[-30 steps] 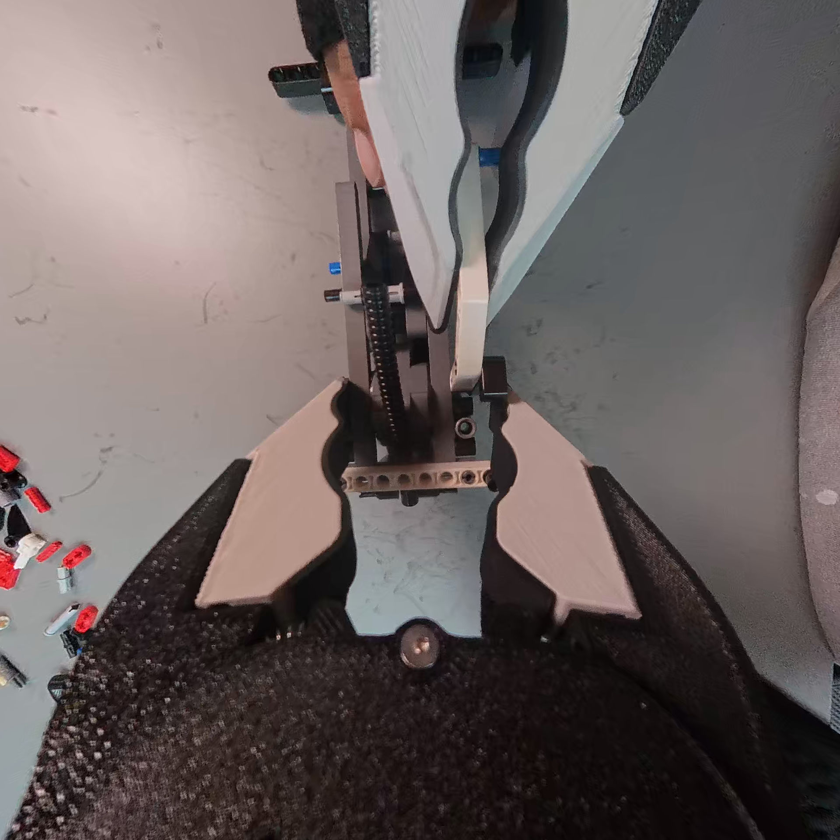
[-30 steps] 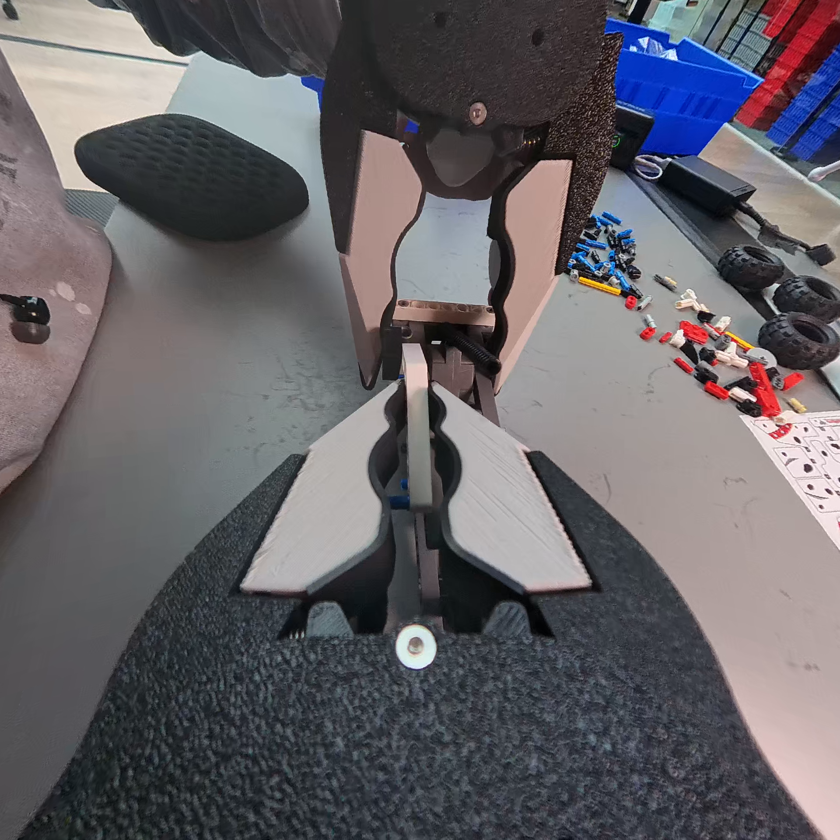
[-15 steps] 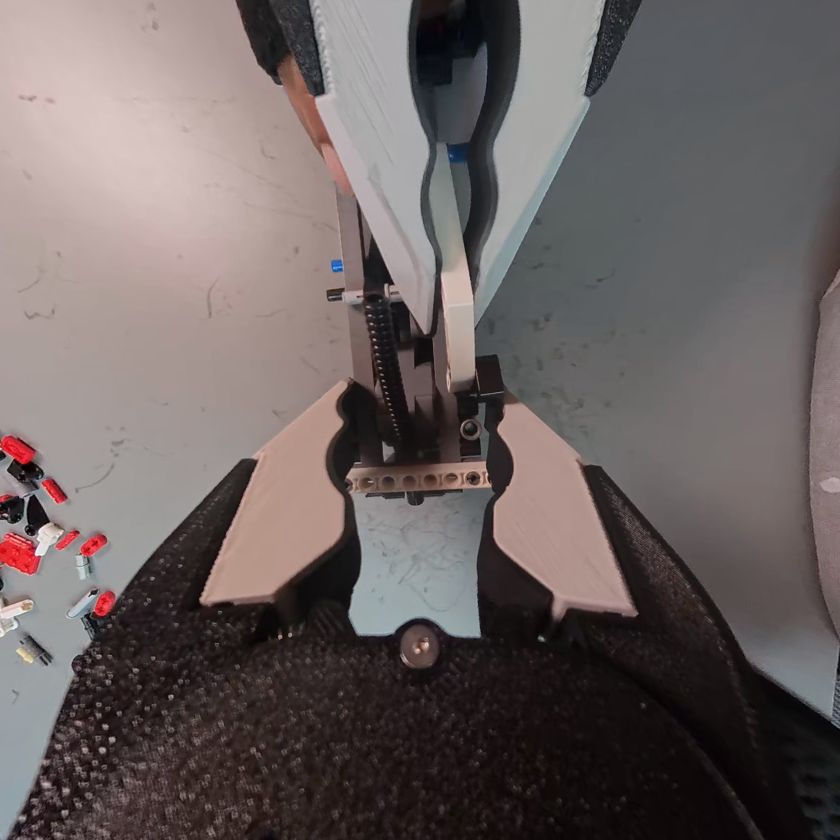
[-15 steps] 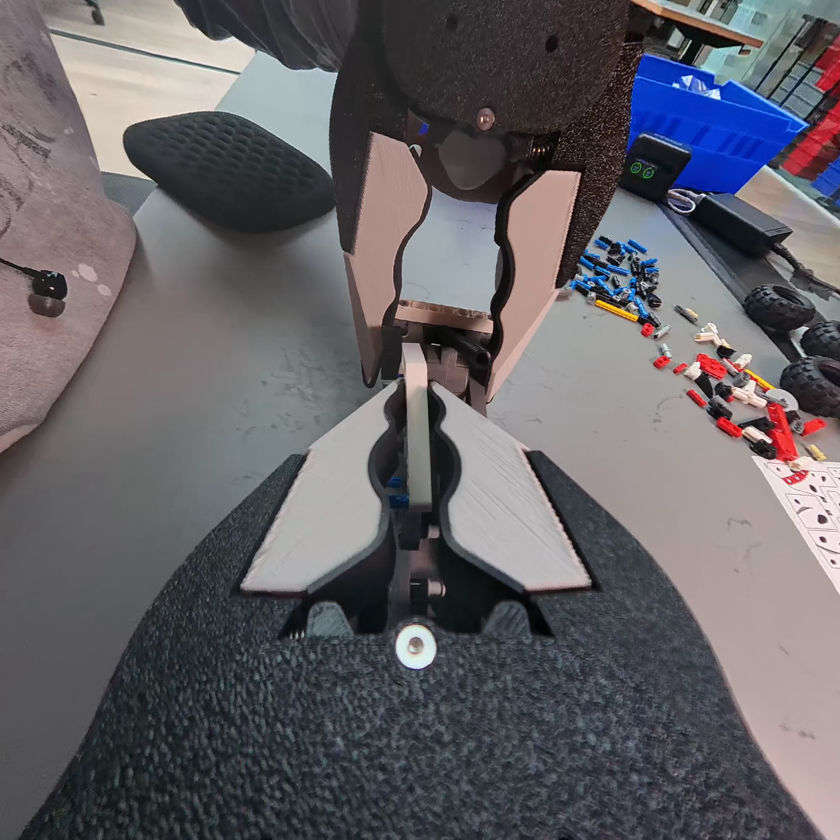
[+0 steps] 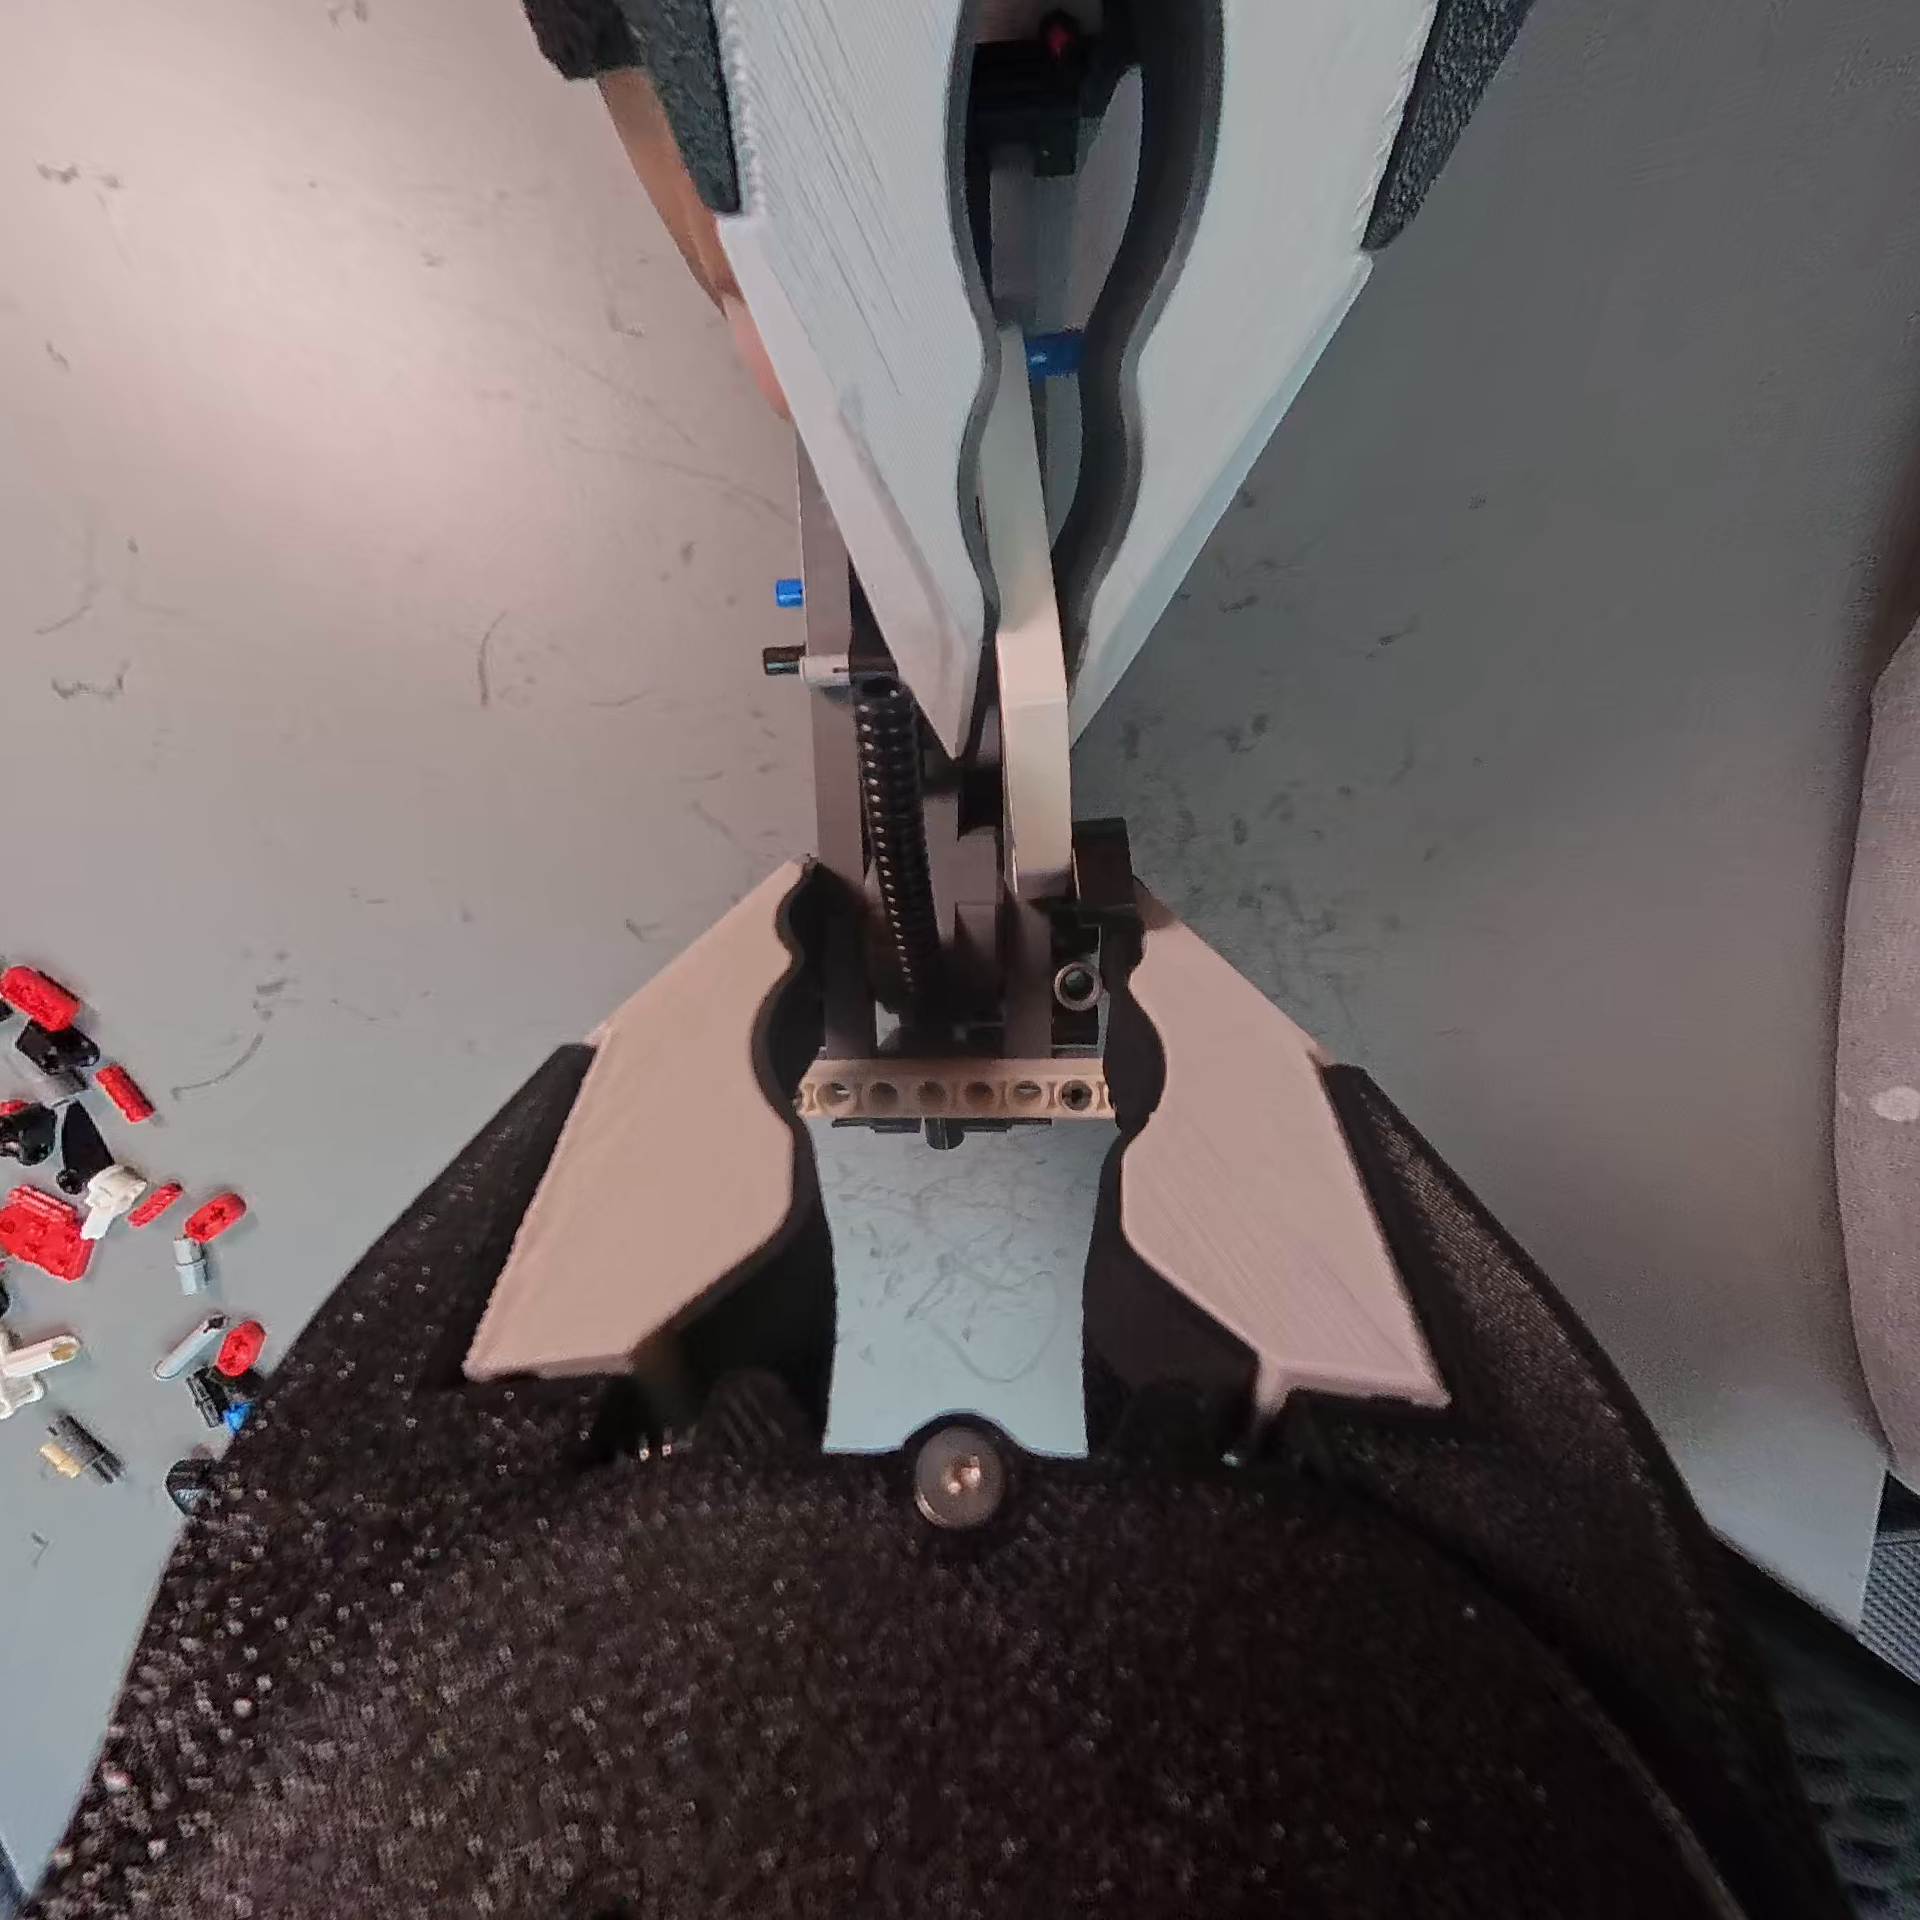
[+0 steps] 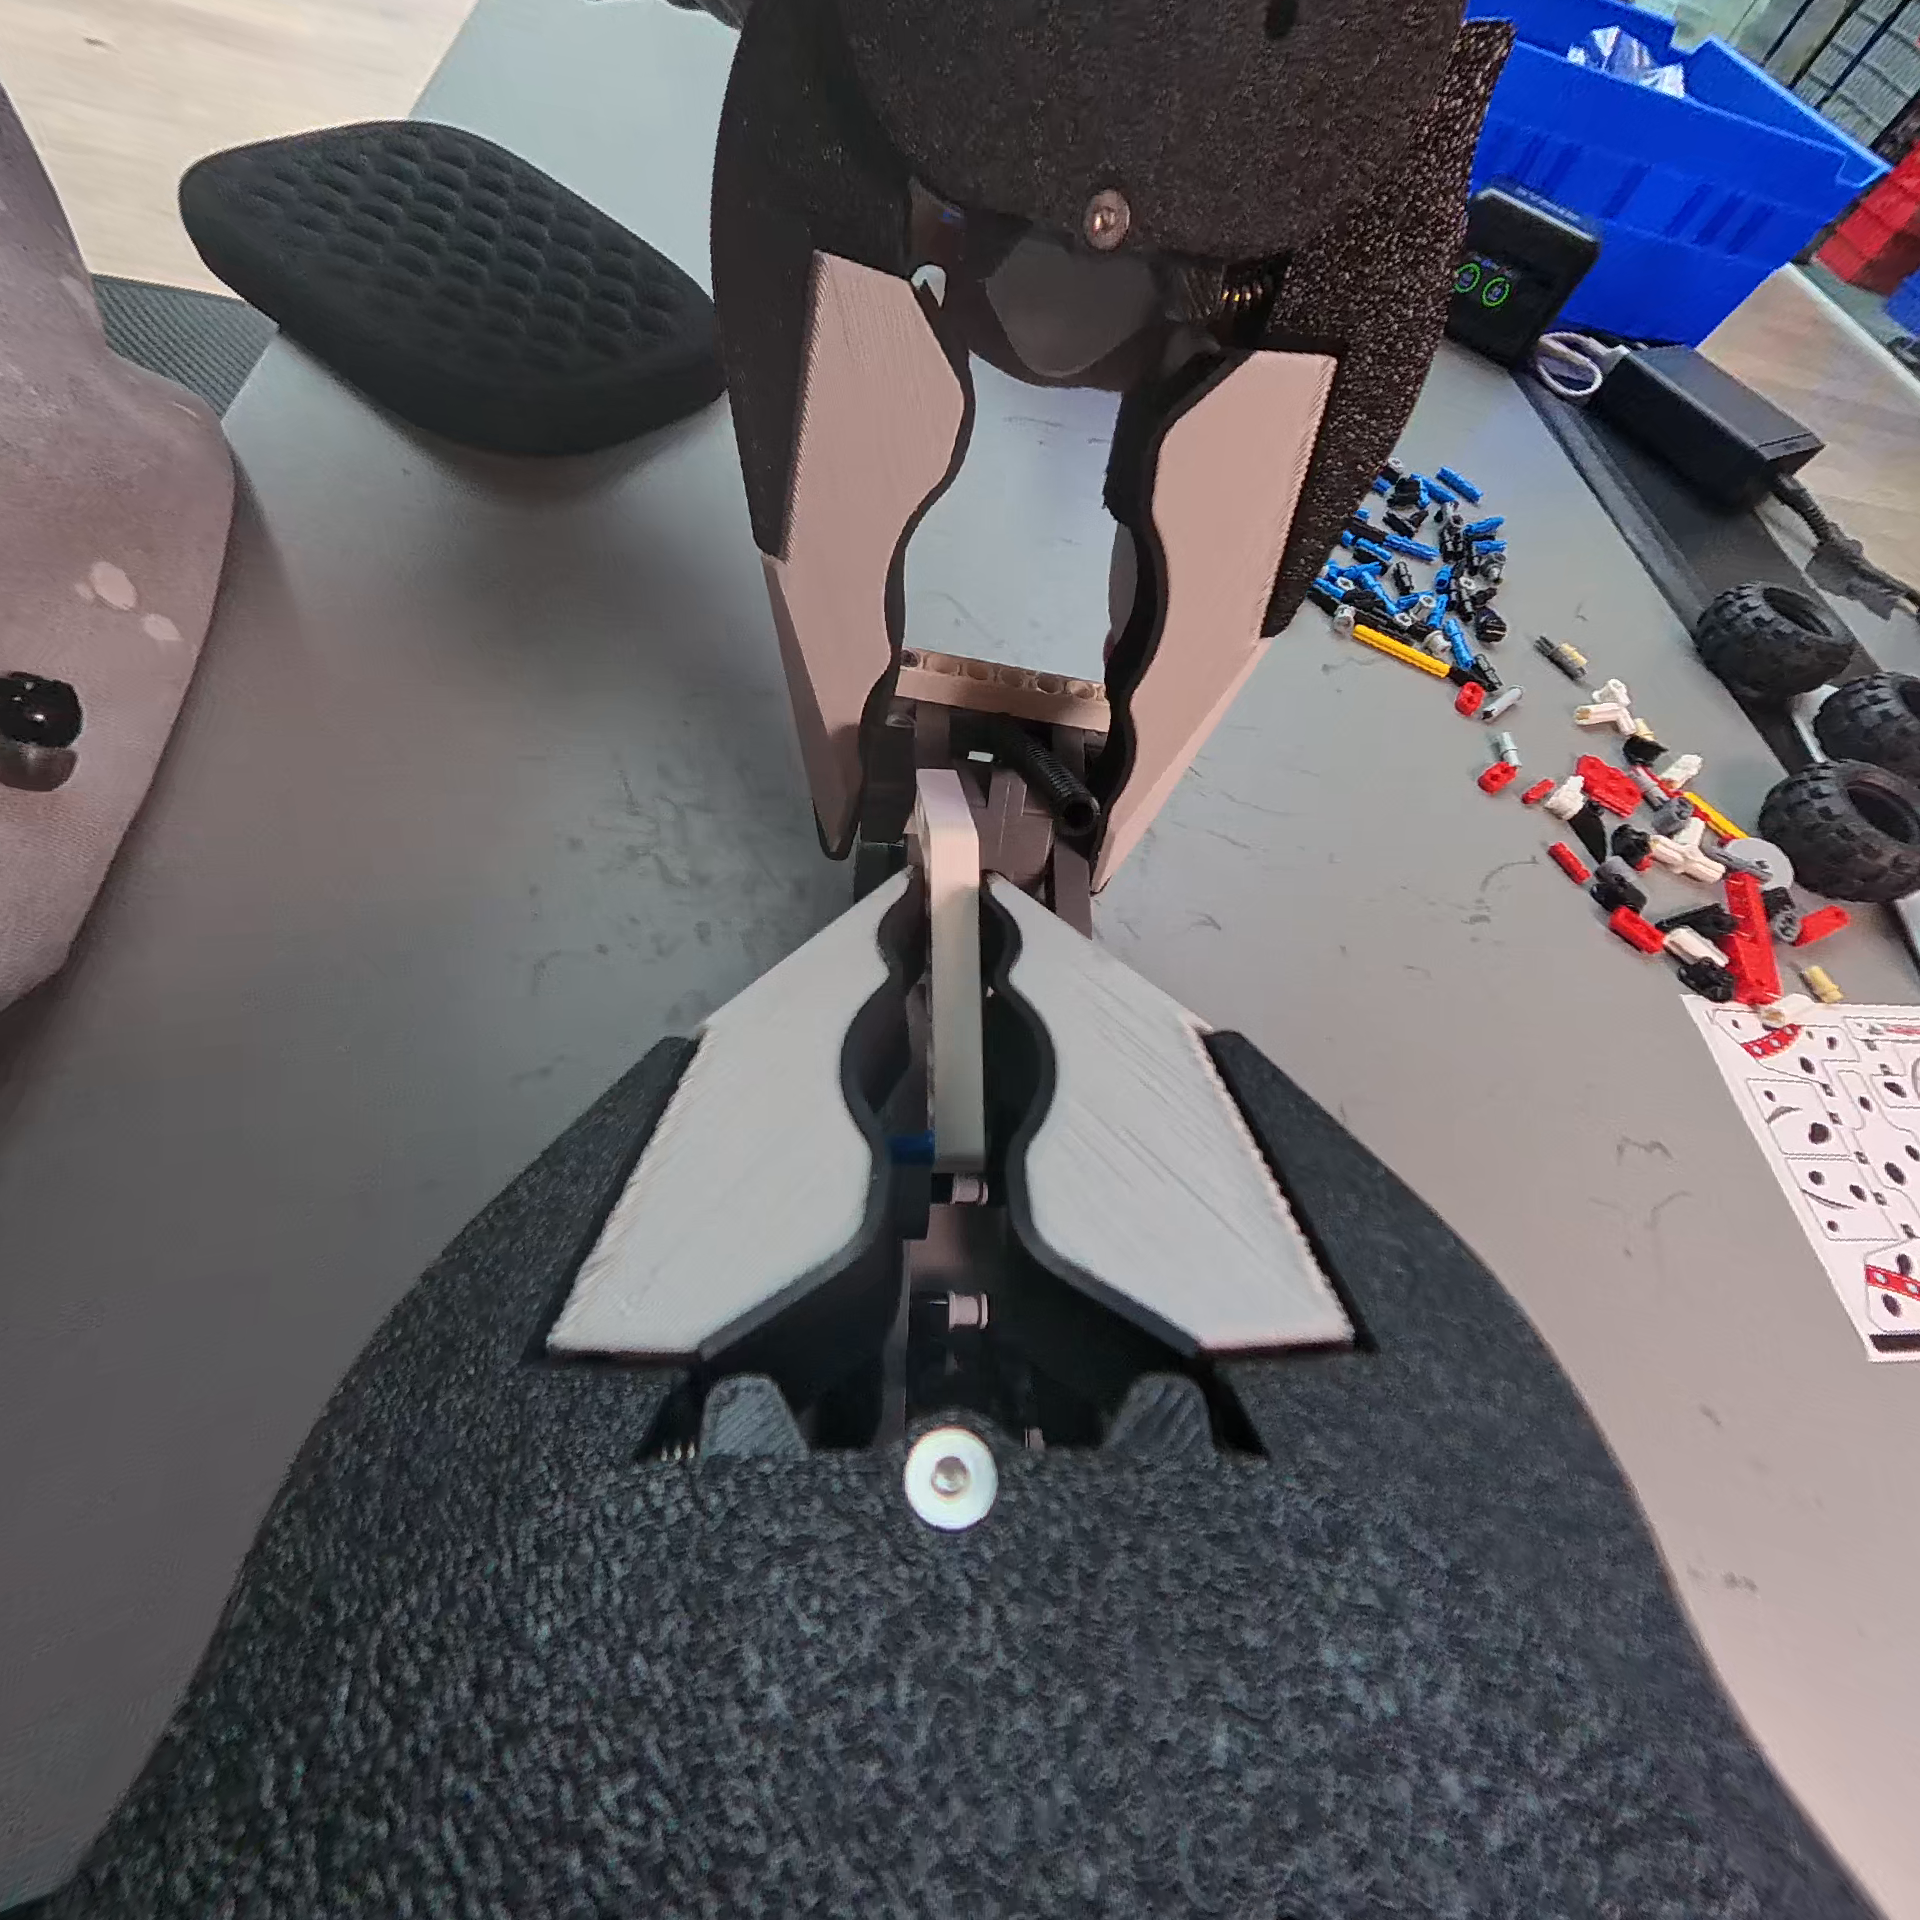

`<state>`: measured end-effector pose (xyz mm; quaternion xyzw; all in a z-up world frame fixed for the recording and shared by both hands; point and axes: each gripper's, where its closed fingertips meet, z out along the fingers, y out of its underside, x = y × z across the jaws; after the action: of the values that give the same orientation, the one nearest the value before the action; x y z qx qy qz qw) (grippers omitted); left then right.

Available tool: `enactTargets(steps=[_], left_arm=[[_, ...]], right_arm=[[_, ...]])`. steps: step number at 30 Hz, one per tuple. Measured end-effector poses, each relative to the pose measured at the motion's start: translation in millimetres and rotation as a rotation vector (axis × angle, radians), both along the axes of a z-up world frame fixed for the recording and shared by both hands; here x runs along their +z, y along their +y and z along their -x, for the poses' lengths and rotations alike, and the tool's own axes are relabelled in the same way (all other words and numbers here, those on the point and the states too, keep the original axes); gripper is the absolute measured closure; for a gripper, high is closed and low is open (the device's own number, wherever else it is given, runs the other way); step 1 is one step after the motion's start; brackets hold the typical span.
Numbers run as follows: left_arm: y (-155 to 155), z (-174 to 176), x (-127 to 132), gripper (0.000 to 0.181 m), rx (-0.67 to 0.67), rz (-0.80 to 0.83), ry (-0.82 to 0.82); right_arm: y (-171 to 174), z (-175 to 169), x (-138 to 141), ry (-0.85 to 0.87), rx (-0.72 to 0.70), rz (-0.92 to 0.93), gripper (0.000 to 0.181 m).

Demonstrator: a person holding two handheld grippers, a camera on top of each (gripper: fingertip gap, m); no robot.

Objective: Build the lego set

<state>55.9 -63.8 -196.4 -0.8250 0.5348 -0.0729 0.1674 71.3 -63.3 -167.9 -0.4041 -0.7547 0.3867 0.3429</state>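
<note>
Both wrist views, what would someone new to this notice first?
Centre of both views: the two tools meet nose to nose on a dark grey lego assembly. The left tool holds it by its tan holed beam; the right tool is shut on a pale grey flat beam of the same build. To the right on the grey table lie scattered red, blue, black and white lego pieces and black knobbly tyres.

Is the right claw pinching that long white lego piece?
Touching. In the right wrist view, the right gripper has both fingertips pressed against the white beam, one on each side, with no gap showing.
</note>
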Motion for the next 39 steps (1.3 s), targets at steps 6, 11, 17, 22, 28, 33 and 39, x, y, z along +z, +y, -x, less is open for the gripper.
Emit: enactTargets(steps=[6,11,17,22,28,33,39], left_arm=[[4.1,-2.8,0.3,0.128,0.017,0.000,-0.022],[1.0,-2.3,16.4,0.108,0.032,-0.084,-0.093],[-8.2,26.6,37.4,0.100,0.205,-0.174,-0.315],[-9.8,33.9,7.3,0.089,0.304,-0.191,-0.508],[1.3,14.4,-10.3,0.088,0.281,-0.142,-0.565],[0.4,4.4,-8.8,0.113,0.244,-0.190,-0.557],[-2.0,4.7,-9.2,0.115,0.249,-0.200,-0.548]], right_arm=[[3.6,0.0,-2.0,-0.020,-0.042,-0.039,0.166],[11.0,-11.5,11.8,-0.009,-0.082,0.045,0.147],[24.4,-20.1,20.0,-0.034,-0.191,0.014,0.113],[6.5,6.3,0.2,-0.213,-0.156,-0.010,0.097],[8.5,18.5,-21.5,-0.409,-0.103,-0.052,0.114],[6.5,22.2,-21.8,-0.429,-0.125,-0.021,0.127],[4.4,21.8,-21.9,-0.416,-0.106,-0.031,0.128]])
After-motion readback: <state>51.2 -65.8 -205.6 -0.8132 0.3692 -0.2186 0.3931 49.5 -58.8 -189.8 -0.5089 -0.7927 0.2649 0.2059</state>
